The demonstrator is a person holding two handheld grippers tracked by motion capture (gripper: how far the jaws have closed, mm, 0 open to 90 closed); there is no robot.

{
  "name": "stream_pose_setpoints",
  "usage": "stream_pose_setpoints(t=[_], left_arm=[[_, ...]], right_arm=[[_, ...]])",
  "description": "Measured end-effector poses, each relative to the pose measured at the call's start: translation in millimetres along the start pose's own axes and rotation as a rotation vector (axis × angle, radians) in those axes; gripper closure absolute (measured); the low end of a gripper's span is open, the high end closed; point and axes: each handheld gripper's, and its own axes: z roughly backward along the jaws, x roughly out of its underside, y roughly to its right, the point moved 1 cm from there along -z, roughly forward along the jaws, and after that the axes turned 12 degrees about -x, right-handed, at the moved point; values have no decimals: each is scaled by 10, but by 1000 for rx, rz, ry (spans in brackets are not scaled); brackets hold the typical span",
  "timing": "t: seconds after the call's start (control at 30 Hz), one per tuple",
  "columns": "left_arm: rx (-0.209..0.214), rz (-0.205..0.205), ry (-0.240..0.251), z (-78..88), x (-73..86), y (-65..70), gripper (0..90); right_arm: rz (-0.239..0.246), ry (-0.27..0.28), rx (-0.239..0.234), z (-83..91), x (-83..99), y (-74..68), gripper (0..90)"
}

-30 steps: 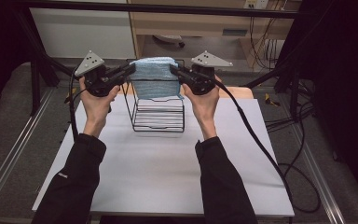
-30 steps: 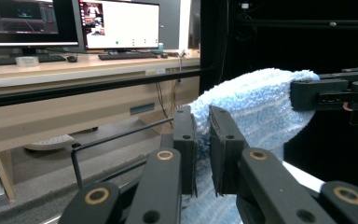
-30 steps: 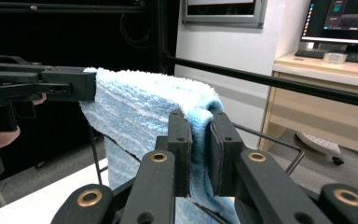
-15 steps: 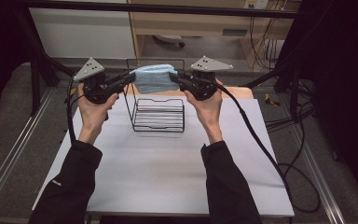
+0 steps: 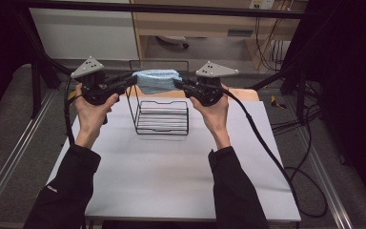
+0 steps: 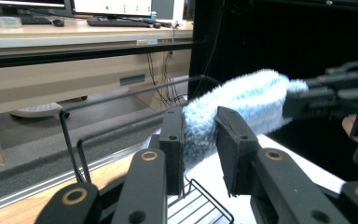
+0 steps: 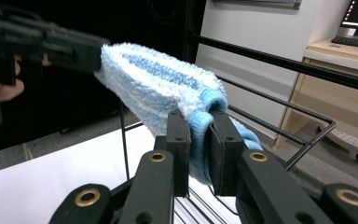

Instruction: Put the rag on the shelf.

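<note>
Hanging between the two grippers, the blue towel (image 5: 158, 81) sits above the far rail of the black wire rack (image 5: 161, 117). The left gripper (image 5: 132, 82), jaws just easing apart, has the towel's left end loose between them; the right gripper (image 5: 177, 85) stands clamped on its right end.

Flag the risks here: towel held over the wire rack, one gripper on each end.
1. The left gripper has just been opening; its pads look loose on the blue towel, so that end may drop early.
2. The right gripper grips only the hem, which could slip.
3. The towel sits near the wire rack top bar and may land bunched or miss it.
</note>
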Motion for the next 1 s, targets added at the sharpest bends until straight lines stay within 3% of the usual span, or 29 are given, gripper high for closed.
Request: stream_pose_setpoints(t=[0.17,0.33,0.6,0.8,1.0], left_arm=[[-12,38,10,-7,-178,-13,767],[-27,51,-66,-104,-246,-30,823],[35,32,-124,-131,-83,7,876],[32,18,-134,-134,36,29,886],[20,1,-136,-161,102,53,898]], right_arm=[[9,-10,-1,1,11,-17,802],[11,-10,-7,2,31,-17,800],[37,-27,-9,3,47,-36,780],[43,-31,-12,-3,51,-56,702],[51,-31,-2,24,36,-87,539]])
